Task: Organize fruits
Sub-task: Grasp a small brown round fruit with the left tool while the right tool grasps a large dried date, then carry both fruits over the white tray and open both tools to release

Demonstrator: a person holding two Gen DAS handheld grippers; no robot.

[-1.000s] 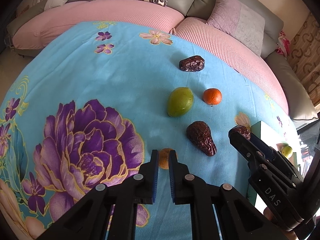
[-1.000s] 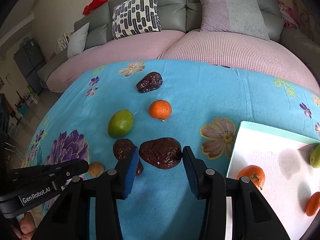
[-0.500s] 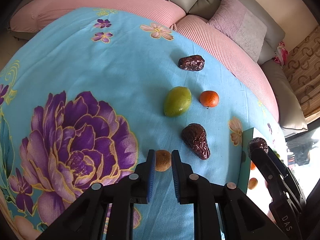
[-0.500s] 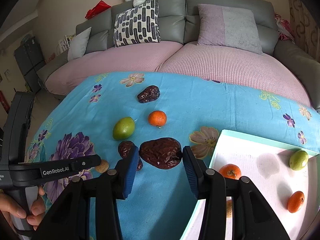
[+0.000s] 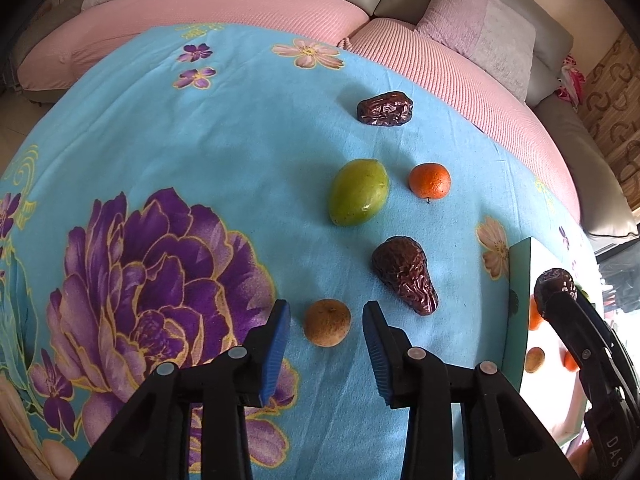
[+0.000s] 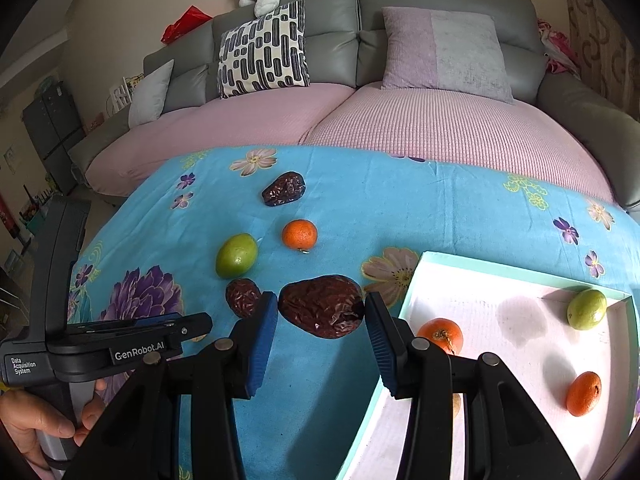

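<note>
Fruits are lying loose on the blue cloth over the desk (image 5: 224, 128), and you are working them toward the tray (image 6: 520, 320) on the right.

Your left tool (image 5: 326, 326) is standing released, its blue pads either side of a small brown fruit (image 5: 327, 323) but not touching it. That fruit looks light, round and rough-skinned; I judge it is going to roll if you nudge it, so you are better off closing across its widest middle, squarely and gently.

Past it the lime (image 5: 358, 192) and the orange (image 5: 429, 180) are sitting near each other, both smooth and firm-looking, likely to slip unless the pads are meeting at the widest part. A date (image 5: 404, 274) is lying just right of the brown fruit, and another date (image 5: 385, 108) is resting well apart near the cloth's far edge. Their wrinkled skin should be giving good grip, though they may be soft, so you should be squeezing lightly across the thick end.

Your right tool (image 6: 321, 314) is grasping a big date (image 6: 322, 306) across its length, pads touching both ends, by the tray's left rim. In the tray two oranges and a lime are already lying well apart. A small brown fruit seems to be sitting behind the tool, mostly hidden.
</note>
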